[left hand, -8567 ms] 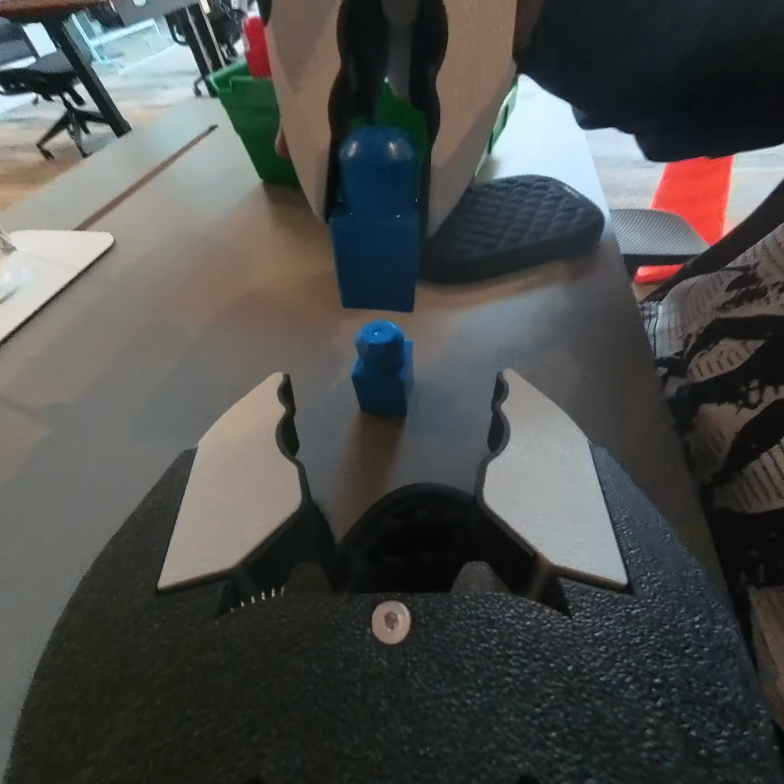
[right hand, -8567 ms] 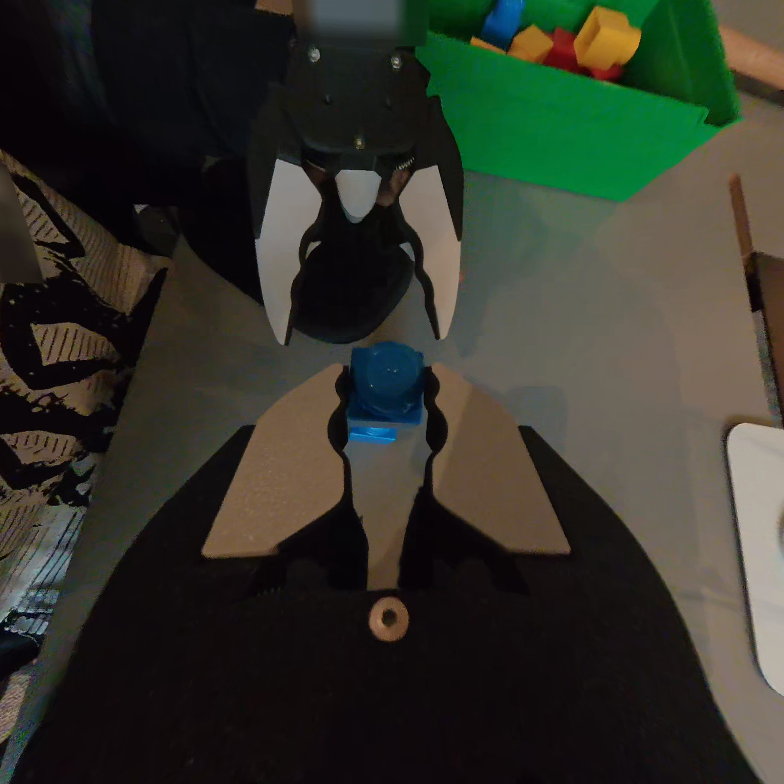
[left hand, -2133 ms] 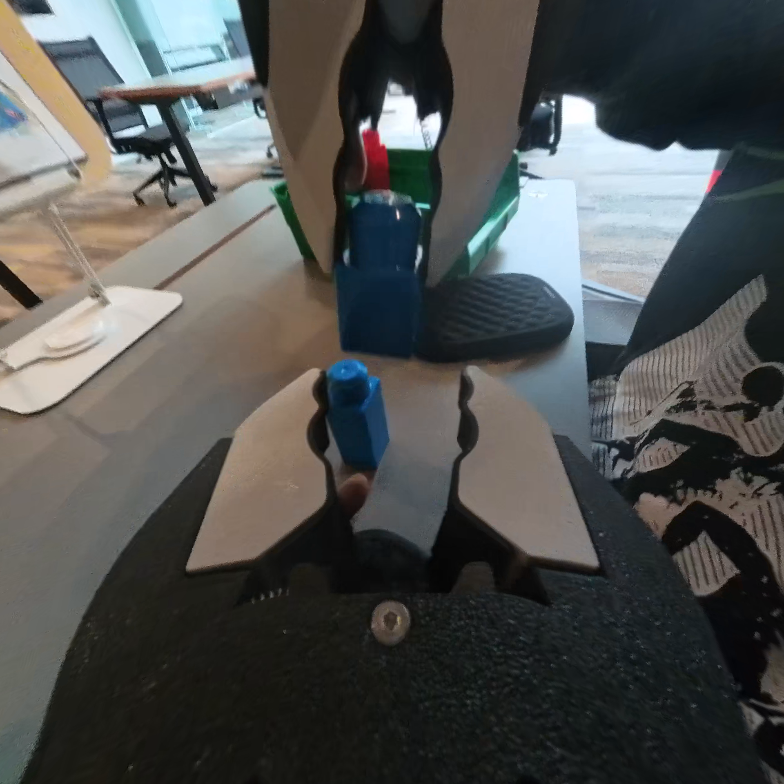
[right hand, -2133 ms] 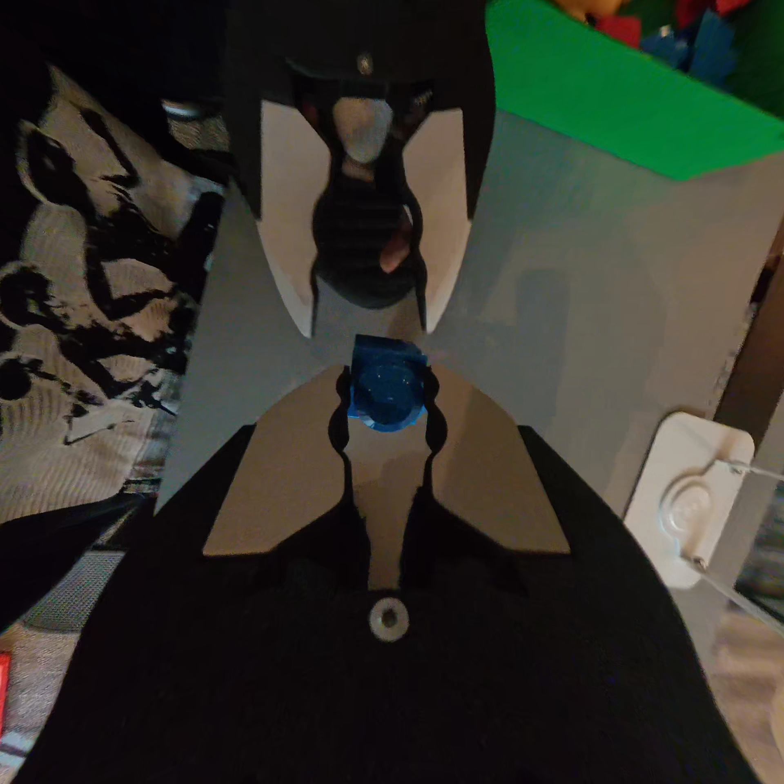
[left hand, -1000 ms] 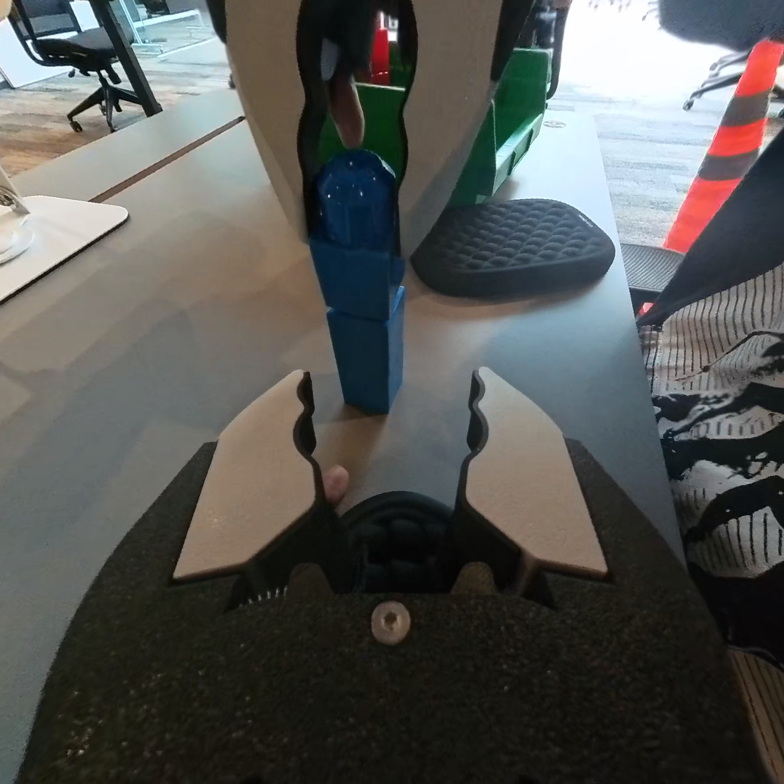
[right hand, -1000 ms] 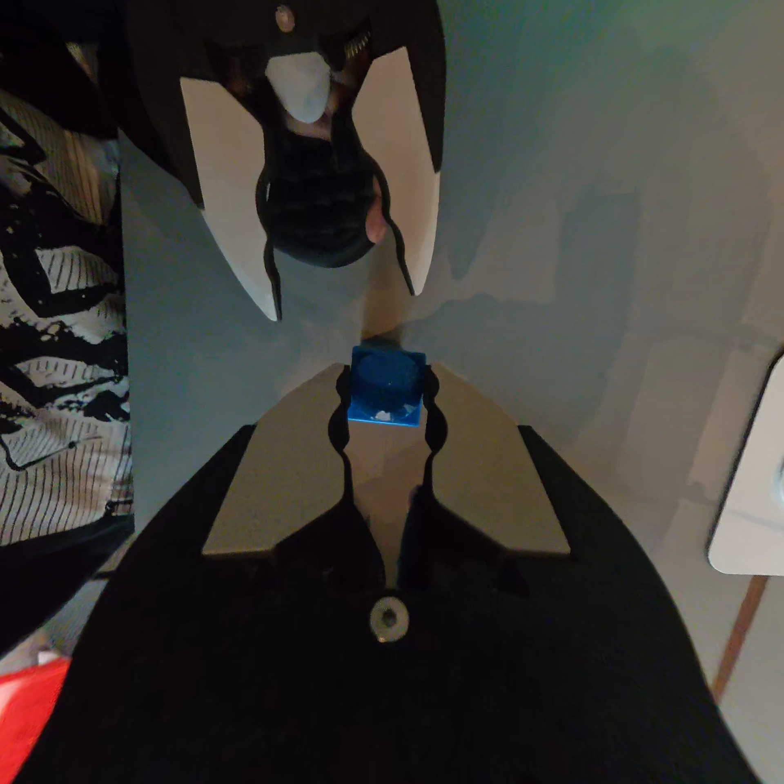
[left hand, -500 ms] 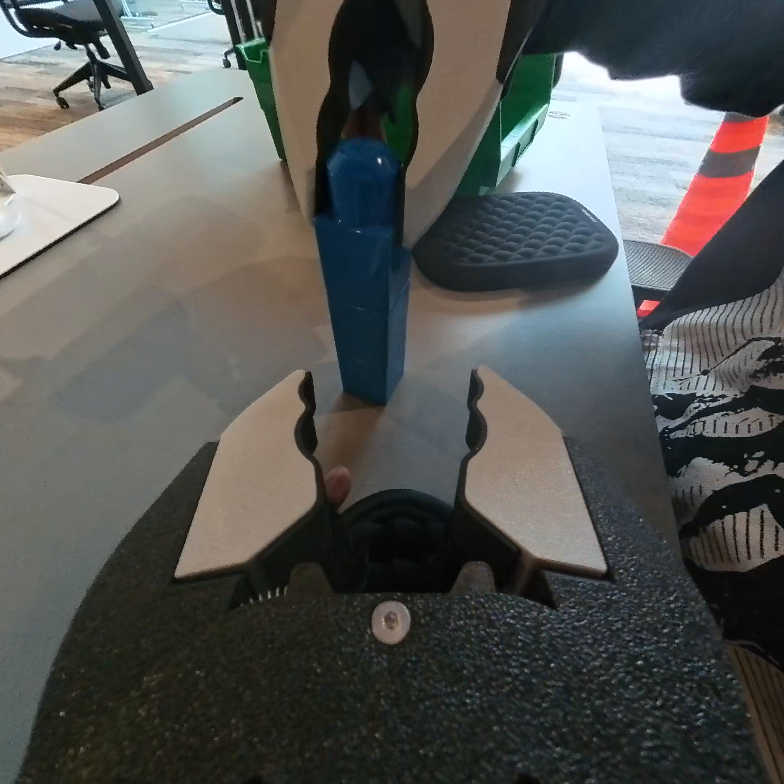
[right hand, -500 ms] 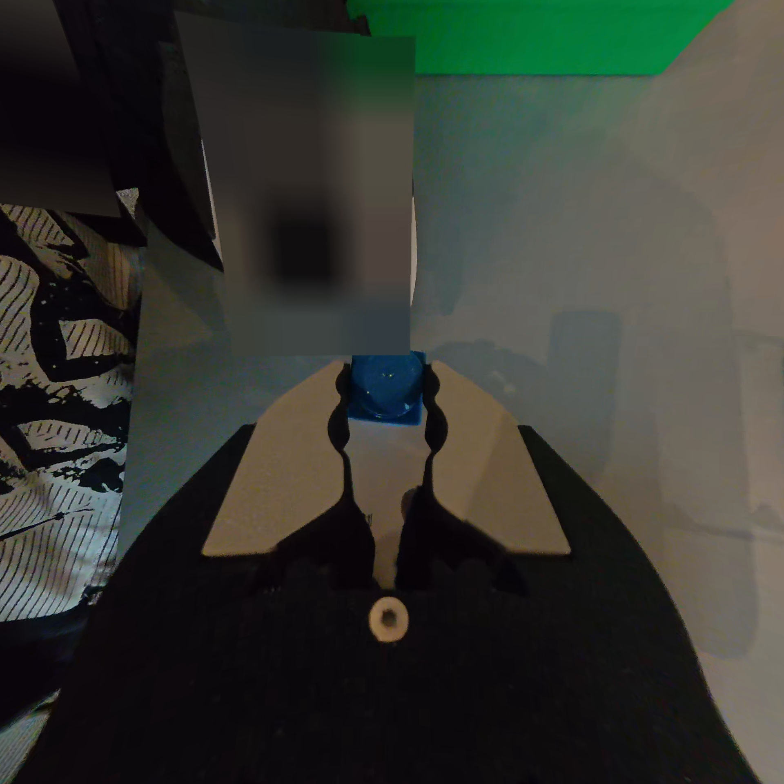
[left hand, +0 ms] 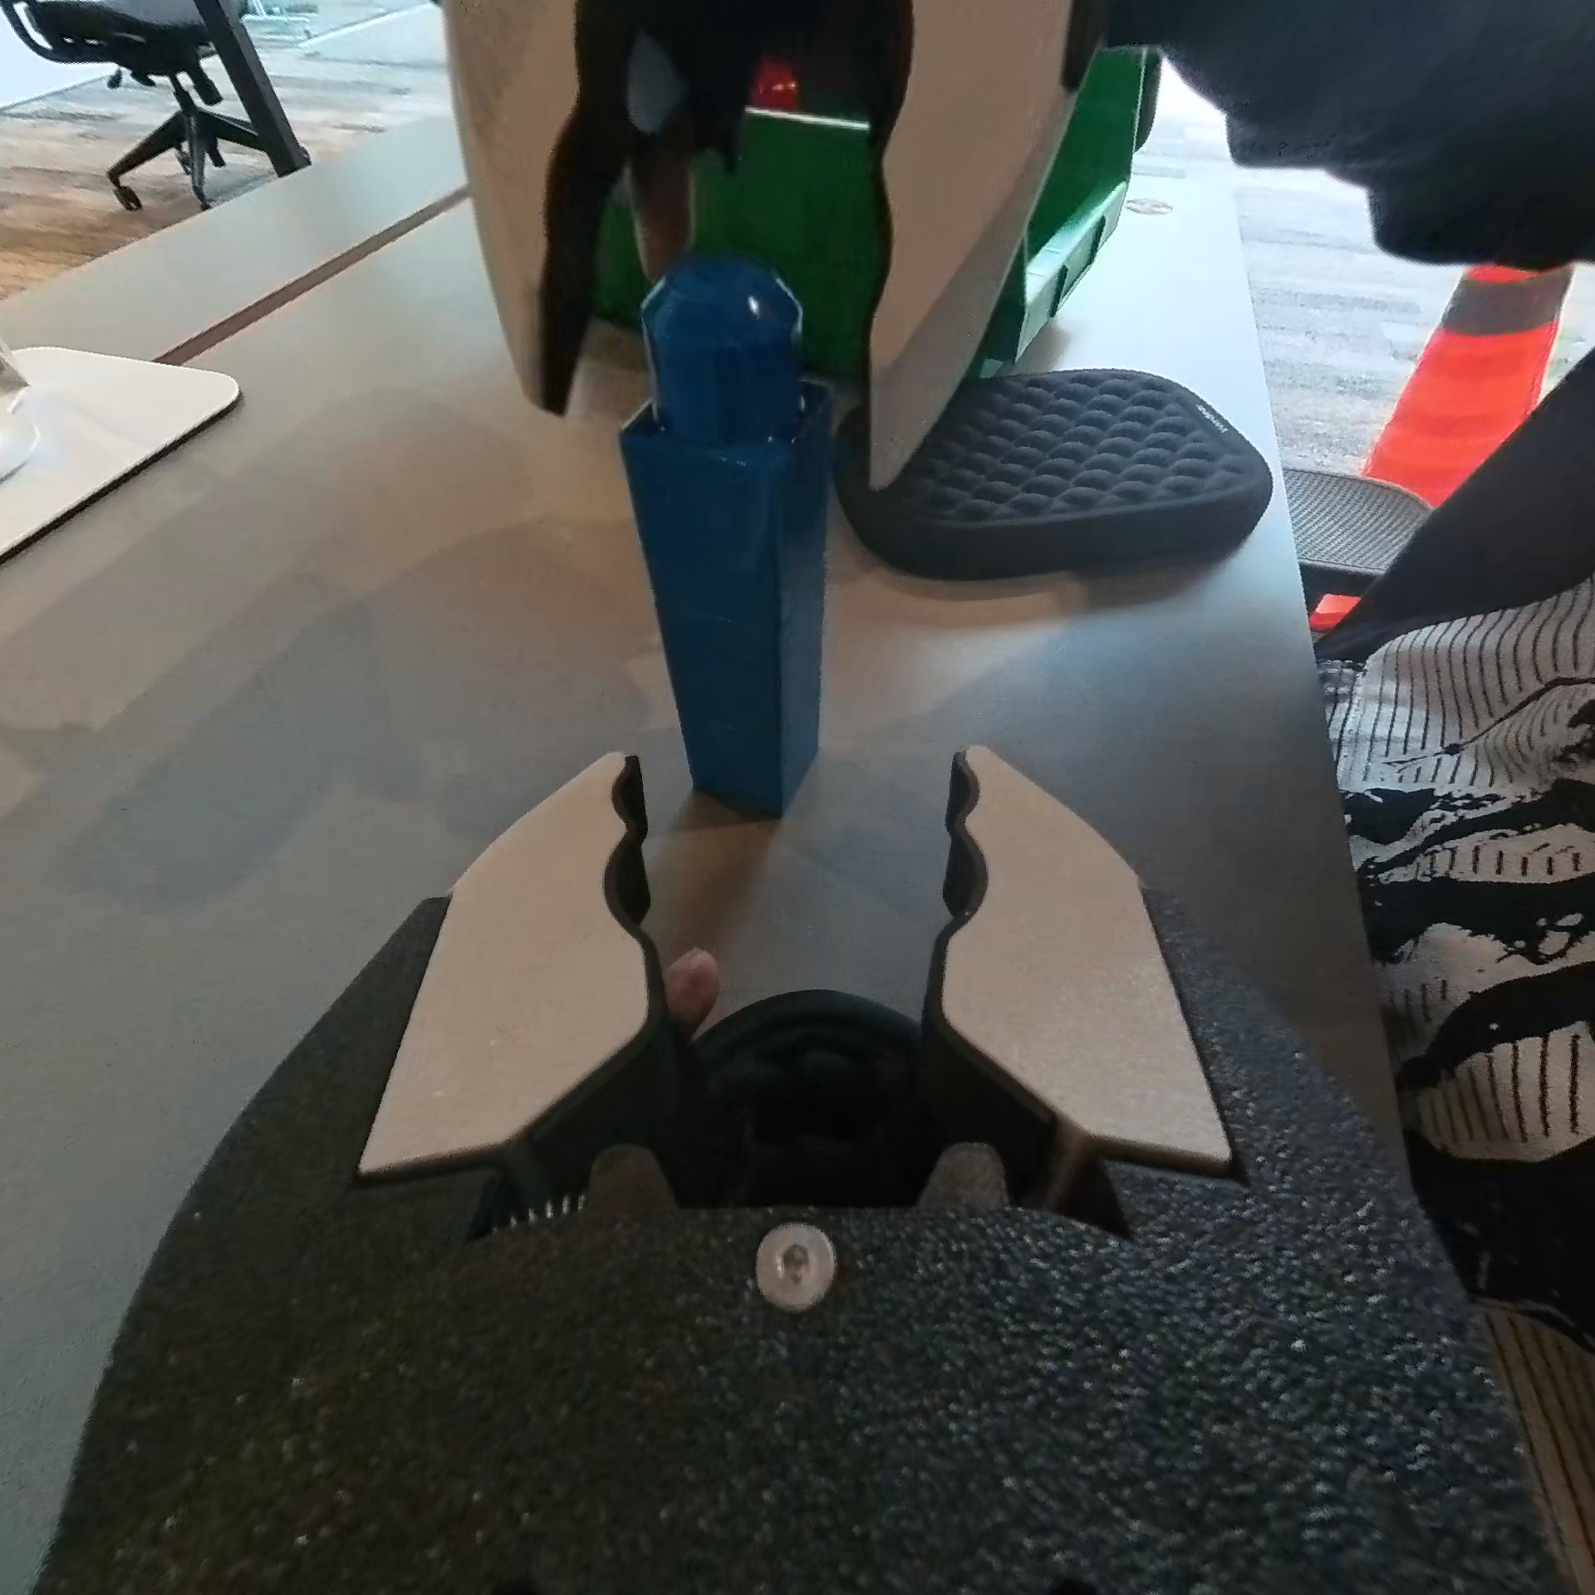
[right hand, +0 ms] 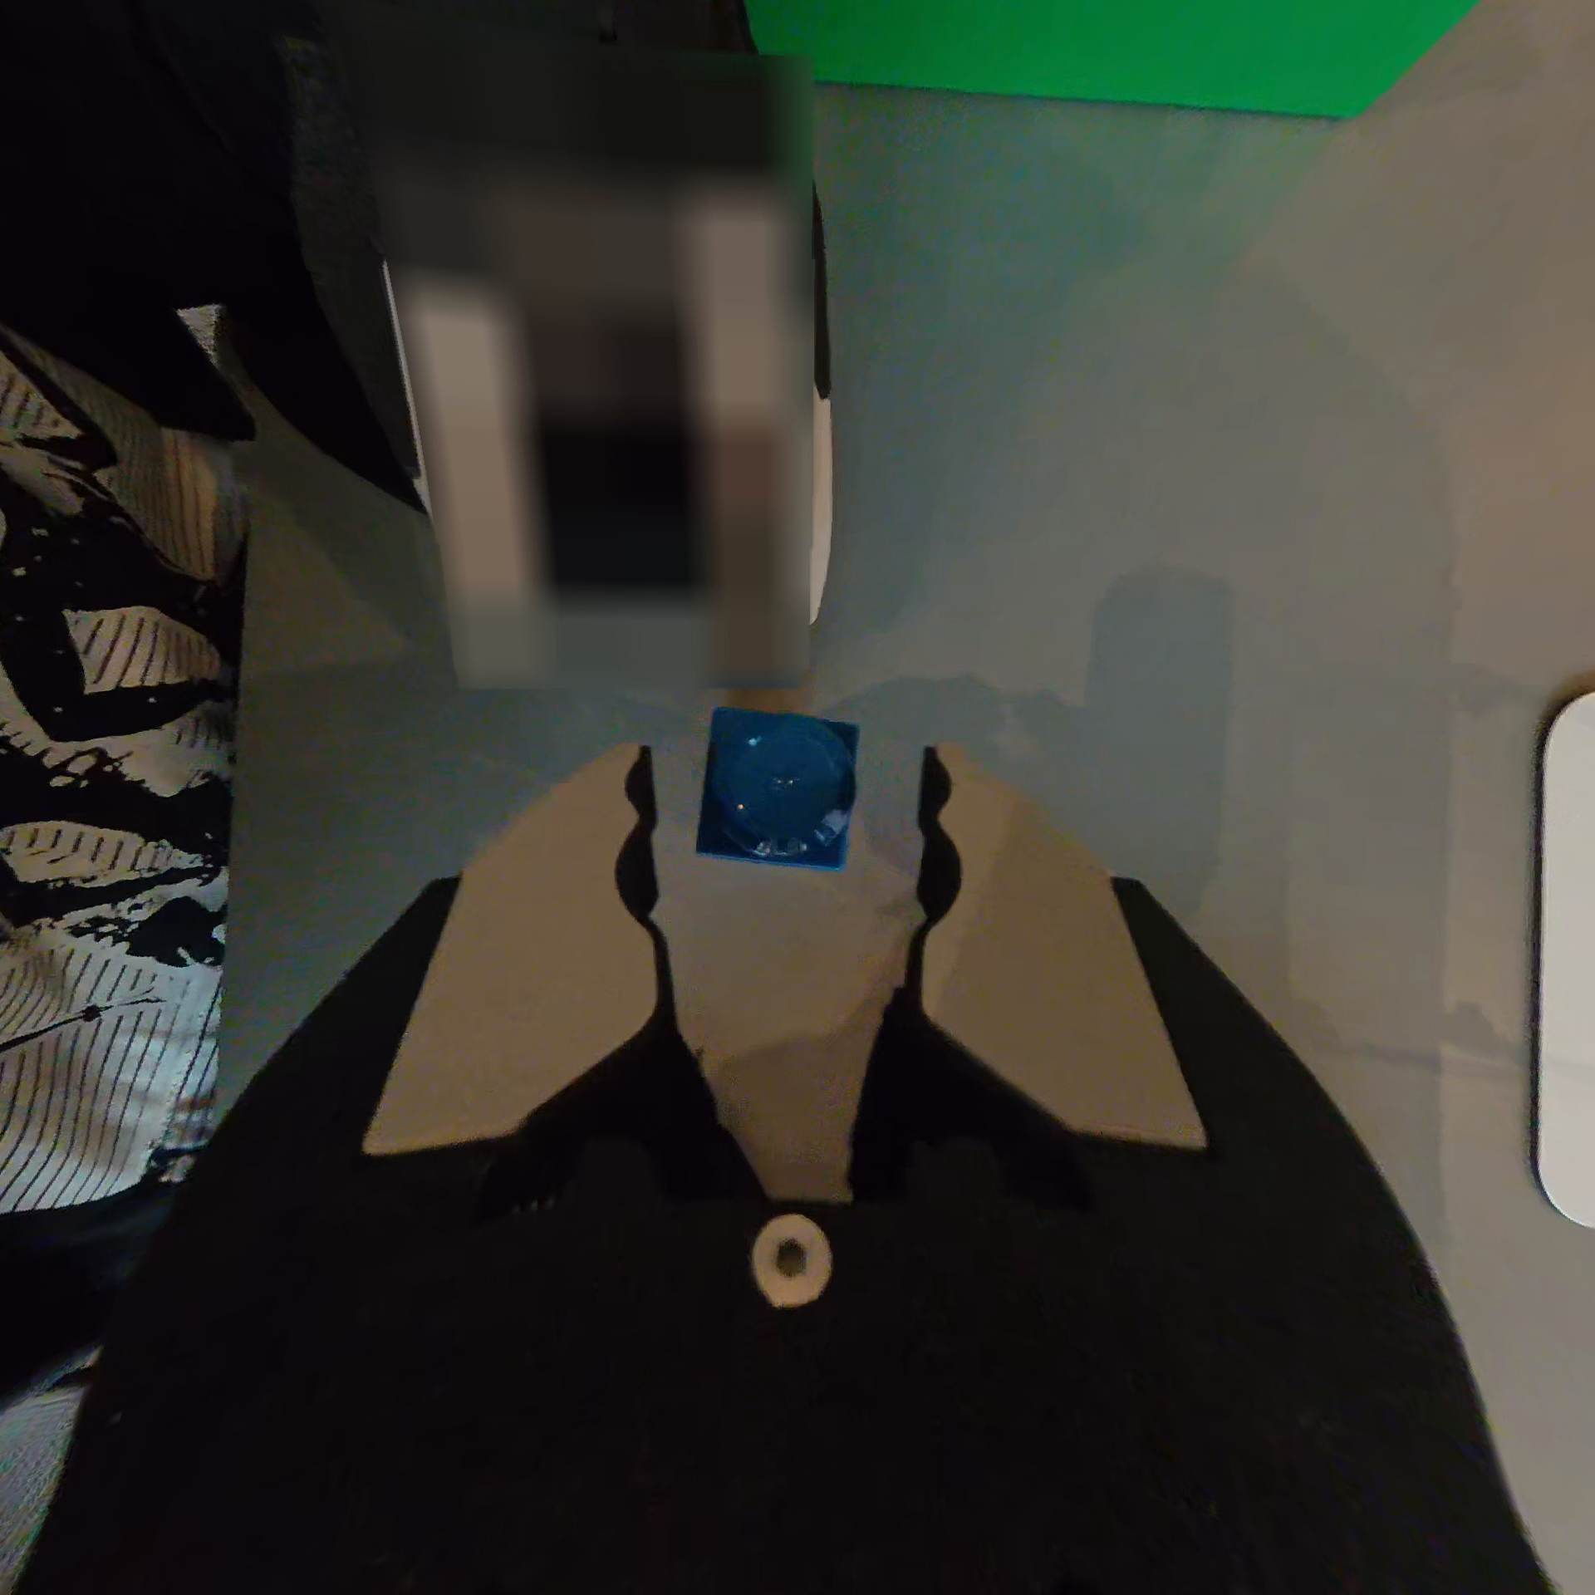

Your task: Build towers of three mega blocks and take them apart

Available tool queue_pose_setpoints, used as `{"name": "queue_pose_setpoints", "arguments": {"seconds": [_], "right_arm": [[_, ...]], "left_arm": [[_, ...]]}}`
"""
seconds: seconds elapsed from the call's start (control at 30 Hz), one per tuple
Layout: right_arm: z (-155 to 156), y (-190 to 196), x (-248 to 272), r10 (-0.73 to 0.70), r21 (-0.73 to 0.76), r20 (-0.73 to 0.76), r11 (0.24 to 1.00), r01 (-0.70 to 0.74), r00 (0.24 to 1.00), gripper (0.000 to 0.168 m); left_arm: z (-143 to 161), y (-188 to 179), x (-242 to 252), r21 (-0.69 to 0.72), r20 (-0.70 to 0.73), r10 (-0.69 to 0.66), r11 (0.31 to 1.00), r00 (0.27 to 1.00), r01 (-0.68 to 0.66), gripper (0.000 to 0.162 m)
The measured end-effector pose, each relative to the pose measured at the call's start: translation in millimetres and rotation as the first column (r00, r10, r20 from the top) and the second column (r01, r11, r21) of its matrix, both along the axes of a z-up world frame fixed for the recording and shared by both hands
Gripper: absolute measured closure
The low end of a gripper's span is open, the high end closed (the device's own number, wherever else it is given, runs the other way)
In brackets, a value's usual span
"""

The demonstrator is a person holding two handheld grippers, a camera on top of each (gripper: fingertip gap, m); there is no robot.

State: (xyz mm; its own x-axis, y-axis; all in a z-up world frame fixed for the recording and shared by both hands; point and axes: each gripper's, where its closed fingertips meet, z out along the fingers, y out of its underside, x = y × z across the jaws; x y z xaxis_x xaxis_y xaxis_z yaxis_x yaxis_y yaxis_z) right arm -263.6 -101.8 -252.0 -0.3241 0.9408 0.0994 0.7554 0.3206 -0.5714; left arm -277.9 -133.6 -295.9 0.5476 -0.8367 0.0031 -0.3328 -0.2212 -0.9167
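Blocks (left hand: 729, 552) stand stacked as a blue tower mid-table, just beyond the left gripper (left hand: 794, 829), spread and empty; the right gripper (right hand: 781, 811) above has just let go, spread wide, so building looks finished.

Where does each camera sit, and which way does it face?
Left wrist view: low on the left hand-held gripper, looking along the table at the blue tower; a fingertip and patterned clothing show.
Right wrist view: on the right hand-held gripper, above, looking down on the tower's top stud; both fingers show.
Shared: tower, table, green bin, and the open right hand-held gripper over the tower.
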Motion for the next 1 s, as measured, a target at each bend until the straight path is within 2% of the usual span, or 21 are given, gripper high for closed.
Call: {"name": "queue_pose_setpoints", "arguments": {"seconds": [0.1, 0.3, 0.4, 0.43, 0.57, 0.77, 1.0], "right_arm": [[7, -1, -2, -0.006, -0.001, -0.028, 1.0, 0.006, 1.0, 0.103], [-14, 2, 3, -0.035, 0.015, 0.056, 0.999, 0.034, 0.998, 0.1], [-16, 1, 1, -0.032, 0.012, 0.058, 0.999, 0.031, 0.998, 0.116], [-16, 1, 1, -0.029, 0.015, 0.059, 0.999, 0.029, 0.998, 0.128], [-15, 0, 2, -0.018, 0.035, 0.075, 0.999, 0.015, 0.997, 0.133], [5, 6, 8, -0.051, 0.04, 0.034, 0.998, 0.05, 0.998, 0.133], [39, 35, 41, -0.181, 0.117, 0.002, 0.977, 0.179, 0.984, 0.133]], "left_arm": [[0, 0, 0, 0.006, -0.003, 0.001, 1.0, 1.0, -0.001, 0.095], [0, 0, 0, 0.015, -0.003, 0.007, 1.0, 1.0, -0.007, 0.096], [1, 0, -1, 0.019, 0.003, 0.01, 1.0, 1.0, -0.01, 0.096], [2, 0, -1, 0.02, 0.005, 0.009, 1.0, 1.0, -0.009, 0.096], [2, 0, -1, 0.021, 0.006, 0.008, 1.0, 1.0, -0.008, 0.096], [2, -1, -1, 0.025, 0.011, 0.007, 1.0, 1.0, -0.008, 0.097], [2, 0, -2, 0.021, 0.014, 0.011, 1.0, 1.0, -0.011, 0.097]]}}
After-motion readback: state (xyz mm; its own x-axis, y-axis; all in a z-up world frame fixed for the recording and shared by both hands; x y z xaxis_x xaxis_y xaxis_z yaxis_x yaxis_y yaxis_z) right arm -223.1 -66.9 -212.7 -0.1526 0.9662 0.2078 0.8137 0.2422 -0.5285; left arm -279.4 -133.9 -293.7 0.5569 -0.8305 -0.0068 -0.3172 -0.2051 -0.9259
